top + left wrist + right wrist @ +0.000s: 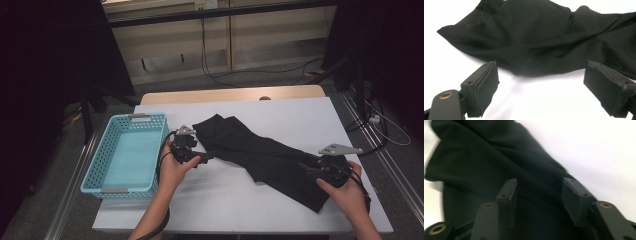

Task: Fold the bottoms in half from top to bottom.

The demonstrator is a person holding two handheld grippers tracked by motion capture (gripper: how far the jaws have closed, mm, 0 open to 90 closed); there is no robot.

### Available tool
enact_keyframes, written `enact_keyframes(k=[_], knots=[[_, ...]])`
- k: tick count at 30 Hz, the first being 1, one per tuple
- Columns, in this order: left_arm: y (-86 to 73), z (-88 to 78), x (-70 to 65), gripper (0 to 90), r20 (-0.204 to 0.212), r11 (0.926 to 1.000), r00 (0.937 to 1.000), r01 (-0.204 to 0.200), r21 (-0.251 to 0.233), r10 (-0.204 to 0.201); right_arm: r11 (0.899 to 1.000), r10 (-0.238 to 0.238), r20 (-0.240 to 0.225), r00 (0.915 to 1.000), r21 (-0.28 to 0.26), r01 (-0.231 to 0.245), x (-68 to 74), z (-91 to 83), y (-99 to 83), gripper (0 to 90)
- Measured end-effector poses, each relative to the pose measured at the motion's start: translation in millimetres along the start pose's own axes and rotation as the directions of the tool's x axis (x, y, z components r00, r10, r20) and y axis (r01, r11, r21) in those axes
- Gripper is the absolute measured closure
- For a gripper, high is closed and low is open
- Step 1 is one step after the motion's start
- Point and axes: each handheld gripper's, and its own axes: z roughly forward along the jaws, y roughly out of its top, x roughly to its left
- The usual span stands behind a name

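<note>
A black garment [260, 152] lies crumpled across the white table top [300, 115], running from the middle back to the front right. My left gripper [207, 156] sits just left of its near edge, jaws wide open over bare table, with the garment [544, 40] a little beyond the pads [486, 87]. At the garment's right end my right gripper [306, 170] hovers over the cloth [486, 165]. Its jaws stand apart with nothing pinched between the pads [576, 200], and the gripper [539, 195] points along the fabric.
A light blue plastic basket [95, 172] stands at the table's left edge, beside my left hand. A wooden strip [230, 94] borders the table's far side. Cables run over the floor beyond and to the right.
</note>
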Motion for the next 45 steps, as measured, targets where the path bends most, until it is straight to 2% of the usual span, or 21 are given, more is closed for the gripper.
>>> enact_keyframes(k=[4, 6, 8, 12, 18, 21, 22, 23, 24, 26, 30, 32, 34, 36, 39, 40, 41, 43, 45], knots=[[-1.7, 0.6, 0.7, 12.4, -0.007, 1.0000, 1.0000, 0.002, 0.007, -0.002, 1.000, -0.004, -0.064, 0.9979, -0.012, 0.004, 16.2, 7.4, 4.3, 40.5], [-2.3, 1.0, 1.2, 12.0, -0.011, 0.9999, 0.9999, -0.005, 0.012, 0.005, 1.000, -0.012, -0.080, 0.9967, -0.019, 0.011, 23.9, 10.8, 6.2, 39.3], [-3.1, 1.3, 0.8, 12.0, -0.014, 0.9999, 0.9999, 0.000, 0.013, 0.000, 1.000, -0.017, -0.115, 0.9932, -0.018, 0.015, 32.7, 15.3, 8.2, 38.9], [-3.6, -0.2, 0.1, 11.9, -0.018, 0.9998, 0.9998, -0.010, 0.014, 0.010, 0.999, -0.039, -0.151, 0.9877, -0.023, 0.036, 50.0, 22.5, 12.0, 37.2], [-4.9, -0.3, 2.9, 11.1, -0.027, 0.9999, 0.9996, -0.008, 0.012, 0.008, 0.995, -0.096, -0.185, 0.9780, -0.011, 0.096, 70.3, 33.3, 15.5, 37.3], [-5.0, -0.9, 4.2, 11.0, -0.026, 0.9998, 0.9996, -0.009, 0.017, 0.010, 0.993, -0.115, -0.205, 0.9719, -0.006, 0.116, 77.3, 37.3, 18.7, 45.8], [-5.1, -0.8, 4.2, 11.0, -0.026, 0.9998, 0.9996, -0.010, 0.019, 0.011, 0.992, -0.126, -0.198, 0.9720, -0.004, 0.128, 79.3, 38.1, 20.0, 48.0], [-5.1, -0.7, 4.0, 11.0, -0.025, 0.9998, 0.9996, -0.011, 0.019, 0.011, 0.991, -0.131, -0.204, 0.9701, -0.008, 0.133, 81.4, 38.6, 21.2, 53.3], [-5.1, -0.5, 3.5, 11.0, -0.025, 0.9998, 0.9996, -0.009, 0.016, 0.010, 0.991, -0.135, -0.224, 0.9652, -0.013, 0.135, 83.5, 38.9, 22.6, 58.0], [-4.8, -0.5, 3.2, 11.0, -0.030, 0.9998, 0.9994, -0.017, 0.012, 0.018, 0.988, -0.156, -0.232, 0.9601, -0.017, 0.156, 89.0, 40.1, 25.1, 63.3], [-5.0, 0.2, 2.2, 11.0, -0.028, 0.9998, 0.9995, -0.013, 0.012, 0.013, 0.982, -0.182, -0.263, 0.9474, -0.007, 0.187, 100.9, 48.5, 28.4, 65.4], [-5.2, 0.3, 2.4, 11.0, -0.025, 0.9998, 0.9996, -0.011, 0.018, 0.012, 0.978, -0.201, -0.267, 0.9426, 0.006, 0.210, 107.8, 55.3, 28.1, 61.3], [-5.5, 0.1, 2.9, 11.0, -0.025, 0.9998, 0.9996, -0.011, 0.017, 0.011, 0.970, -0.229, -0.250, 0.9409, 0.021, 0.242, 114.2, 62.7, 26.6, 55.4], [-5.9, -0.4, 3.2, 11.0, -0.027, 0.9998, 0.9996, -0.011, 0.017, 0.012, 0.961, -0.263, -0.225, 0.9382, 0.025, 0.275, 118.1, 67.9, 24.8, 55.2], [-7.0, 0.1, 3.1, 11.0, -0.027, 0.9999, 0.9996, -0.008, 0.013, 0.008, 0.957, -0.284, -0.187, 0.9404, 0.012, 0.291, 115.6, 70.2, 23.6, 60.4], [-7.3, 0.3, 3.2, 11.0, -0.025, 0.9998, 0.9996, -0.009, 0.020, 0.009, 0.961, -0.269, -0.190, 0.9441, 0.010, 0.276, 113.8, 71.1, 23.2, 62.8], [-7.9, 0.9, 3.2, 11.0, -0.026, 0.9998, 0.9996, -0.009, 0.017, 0.010, 0.963, -0.264, -0.187, 0.9463, 0.009, 0.270, 112.5, 71.6, 23.4, 69.6], [-8.3, 0.6, 3.5, 11.0, -0.028, 0.9998, 0.9996, -0.008, 0.017, 0.009, 0.957, -0.283, -0.167, 0.9445, 0.013, 0.289, 110.6, 72.3, 25.3, 79.7], [-7.8, -0.7, 4.0, 11.0, -0.029, 0.9998, 0.9995, -0.007, 0.017, 0.007, 0.967, -0.247, -0.178, 0.9524, 0.016, 0.254, 107.7, 72.3, 27.4, 82.3]])
